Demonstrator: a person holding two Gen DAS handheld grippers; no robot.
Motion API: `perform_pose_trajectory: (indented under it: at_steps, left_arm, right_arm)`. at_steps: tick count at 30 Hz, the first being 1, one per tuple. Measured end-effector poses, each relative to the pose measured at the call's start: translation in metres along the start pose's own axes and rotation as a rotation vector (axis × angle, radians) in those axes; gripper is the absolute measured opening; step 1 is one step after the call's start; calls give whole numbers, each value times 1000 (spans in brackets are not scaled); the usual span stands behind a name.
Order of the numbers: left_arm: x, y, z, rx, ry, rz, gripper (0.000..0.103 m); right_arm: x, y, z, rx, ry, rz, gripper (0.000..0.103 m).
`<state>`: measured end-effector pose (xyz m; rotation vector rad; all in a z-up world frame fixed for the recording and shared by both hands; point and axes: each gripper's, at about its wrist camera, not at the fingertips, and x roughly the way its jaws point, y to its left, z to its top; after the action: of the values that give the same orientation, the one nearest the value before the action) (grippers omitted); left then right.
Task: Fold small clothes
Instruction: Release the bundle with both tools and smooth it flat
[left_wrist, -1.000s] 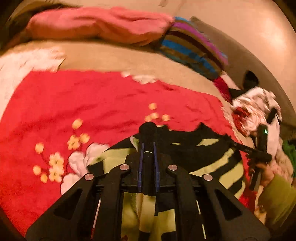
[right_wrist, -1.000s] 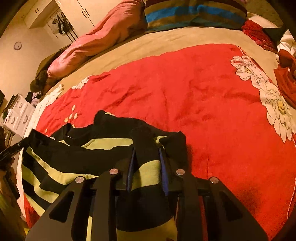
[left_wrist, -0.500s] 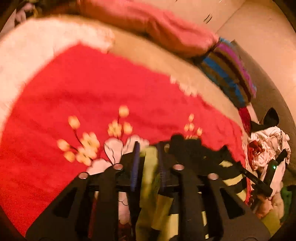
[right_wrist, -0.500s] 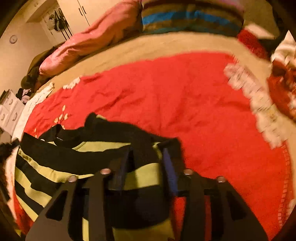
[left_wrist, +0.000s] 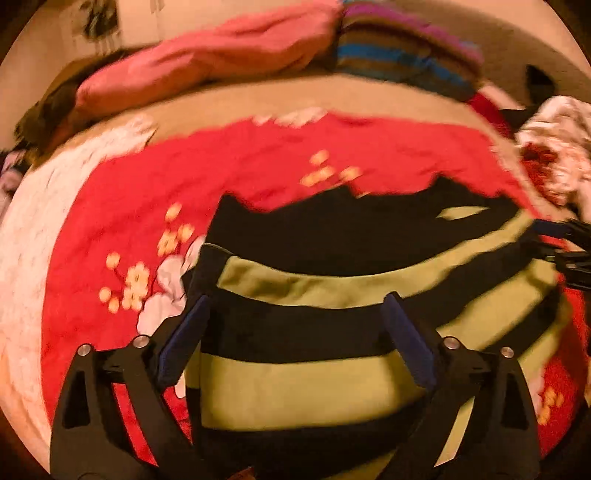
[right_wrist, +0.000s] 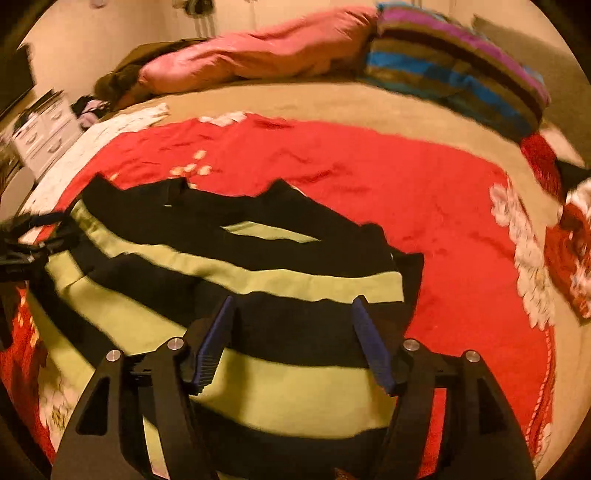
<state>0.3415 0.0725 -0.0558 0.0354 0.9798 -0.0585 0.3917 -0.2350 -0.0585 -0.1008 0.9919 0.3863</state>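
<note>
We hold the left gripper (left_wrist: 295, 332) with its blue-padded fingers spread wide above a black-and-green striped garment (left_wrist: 332, 384), which lies flat on the red flowered blanket (left_wrist: 147, 192) covering the bed. Our right gripper (right_wrist: 293, 332) is likewise spread apart over the garment's right side, pinching nothing. At the far edge of the bed rest a pink pillow (right_wrist: 258, 55) and, to its right, a striped pillow (right_wrist: 454, 77). A heap of white and red clothes (left_wrist: 557, 147) sits at the far right.
</note>
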Motion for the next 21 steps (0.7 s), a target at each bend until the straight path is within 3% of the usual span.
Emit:
perform_pose_trajectory:
  at_steps: [3,6,12,15,19,21]
  left_arm:
    - [32,25,-3,-71,95,58,95]
    - [54,59,-11,-252,143,-106,95]
    - [56,67,-16,-251,94,-141,95]
    - [47,71,-14,-273,63,-114,95]
    - [7,68,-11,-283,-27,-124,94]
    - [-18,58,-10,-230,-70,-102,94]
  right_arm:
    - [25,-31,-4,182,88,3,66]
    - [38,-53,-11,312,84,74,66]
    - [45,-37,-9,193,75,-2,68]
    - [43,-36,-5,177,76,-12,68]
    - [11,-30,-8,148,-24,-12,70]
    - [-7,-23,-14,134,-73,-7,79]
